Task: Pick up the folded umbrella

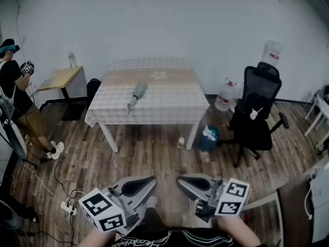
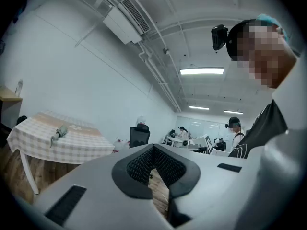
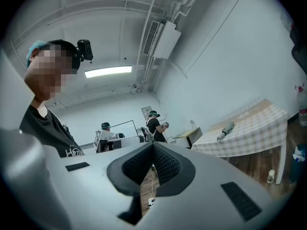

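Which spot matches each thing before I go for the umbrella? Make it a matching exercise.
Things:
1 folded umbrella
2 office chair
3 blue bin
4 power strip

Places:
A on the floor, lower left of the head view
B lying on the table
C by the table's front right leg
D well to the right of the table

Pairs: 1-B, 2-D, 3-C, 4-A

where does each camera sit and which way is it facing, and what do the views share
Head view: on the person's head, facing forward and steeply down at the table with the folded umbrella; left tool, right tool and chest show at bottom.
Left gripper view: on the left tool, looking level along its shut jaws; umbrella far left, shoulder right.
Right gripper view: on the right tool, level along its shut jaws; umbrella right, shoulder left.
Shared: all three see the umbrella on the table.
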`<state>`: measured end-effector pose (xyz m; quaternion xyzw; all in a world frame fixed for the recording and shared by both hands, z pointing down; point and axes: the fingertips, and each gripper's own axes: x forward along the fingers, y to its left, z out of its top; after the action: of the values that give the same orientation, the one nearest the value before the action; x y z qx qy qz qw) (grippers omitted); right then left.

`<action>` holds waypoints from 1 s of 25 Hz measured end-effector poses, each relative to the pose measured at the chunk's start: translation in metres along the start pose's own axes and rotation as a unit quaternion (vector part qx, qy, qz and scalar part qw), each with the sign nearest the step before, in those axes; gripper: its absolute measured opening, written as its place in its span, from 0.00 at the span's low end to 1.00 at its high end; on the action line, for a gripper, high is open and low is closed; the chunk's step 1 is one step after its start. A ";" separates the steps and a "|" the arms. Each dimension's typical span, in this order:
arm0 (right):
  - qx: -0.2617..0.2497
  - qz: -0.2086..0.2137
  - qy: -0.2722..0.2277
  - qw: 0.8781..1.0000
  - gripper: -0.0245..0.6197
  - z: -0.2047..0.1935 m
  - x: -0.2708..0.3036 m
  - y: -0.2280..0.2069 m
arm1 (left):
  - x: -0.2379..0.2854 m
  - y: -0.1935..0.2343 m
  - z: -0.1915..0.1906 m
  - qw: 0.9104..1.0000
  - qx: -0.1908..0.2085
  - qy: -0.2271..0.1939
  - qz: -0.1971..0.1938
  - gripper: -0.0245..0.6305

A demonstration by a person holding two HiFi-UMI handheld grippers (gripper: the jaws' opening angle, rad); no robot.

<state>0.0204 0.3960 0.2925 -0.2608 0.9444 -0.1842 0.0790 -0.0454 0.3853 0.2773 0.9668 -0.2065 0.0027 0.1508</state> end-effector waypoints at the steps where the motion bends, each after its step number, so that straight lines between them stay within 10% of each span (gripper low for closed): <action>1: -0.001 0.000 -0.001 1.000 0.05 0.001 0.001 0.000 | 0.001 -0.001 0.000 1.000 0.003 0.002 -0.001 0.03; 25: 0.057 -0.046 -0.009 0.997 0.06 0.006 0.052 -0.107 | 0.044 0.115 0.000 0.999 -0.028 0.025 0.005 0.03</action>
<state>0.0273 0.2818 0.3255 -0.3007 0.9185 -0.2390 0.0941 -0.0514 0.2682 0.3136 0.9609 -0.2071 0.0223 0.1826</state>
